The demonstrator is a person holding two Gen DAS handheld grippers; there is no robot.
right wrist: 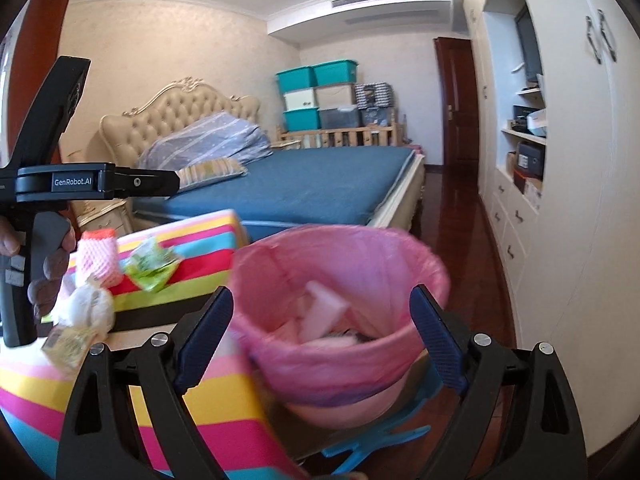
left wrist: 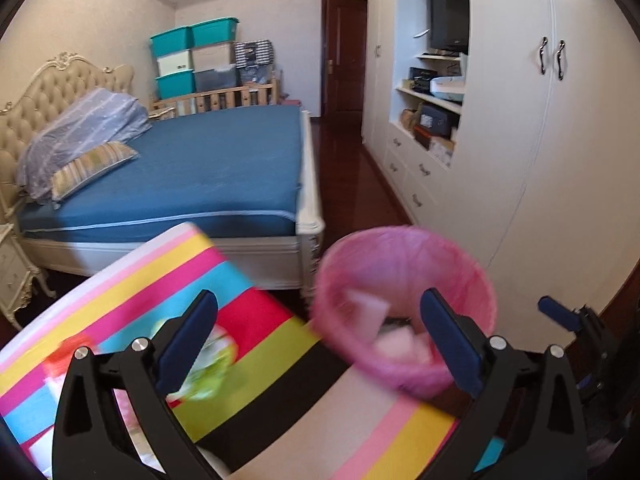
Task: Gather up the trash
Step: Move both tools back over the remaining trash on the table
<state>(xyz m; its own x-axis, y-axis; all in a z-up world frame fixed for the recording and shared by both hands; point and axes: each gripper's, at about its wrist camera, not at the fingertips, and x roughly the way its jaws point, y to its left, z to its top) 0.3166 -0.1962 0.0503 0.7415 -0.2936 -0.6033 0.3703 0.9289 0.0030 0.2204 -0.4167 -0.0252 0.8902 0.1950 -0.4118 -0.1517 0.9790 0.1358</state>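
Observation:
A bin with a pink liner (right wrist: 320, 360) stands at the right end of a table under a striped cloth (right wrist: 224, 412). White scraps lie inside it. My right gripper (right wrist: 322, 296) is open just in front of the bin's rim, and its pads touch nothing. On the cloth to the left lie a pink foam net (right wrist: 100, 260), a green wrapper (right wrist: 152, 264), a white crumpled wad (right wrist: 88, 308) and a yellowish wrapper (right wrist: 68, 346). My left gripper (left wrist: 320, 300) is open over the cloth, empty, with the blurred green wrapper (left wrist: 208, 364) by its left finger and the bin (left wrist: 404, 304) at its right.
A bed with a blue sheet (left wrist: 208, 168) stands behind the table. White wardrobes (left wrist: 520, 140) line the right wall along a dark wood floor. A blue plastic clip (right wrist: 380, 436) lies under the bin. A hand (right wrist: 48, 276) grips the left tool's handle.

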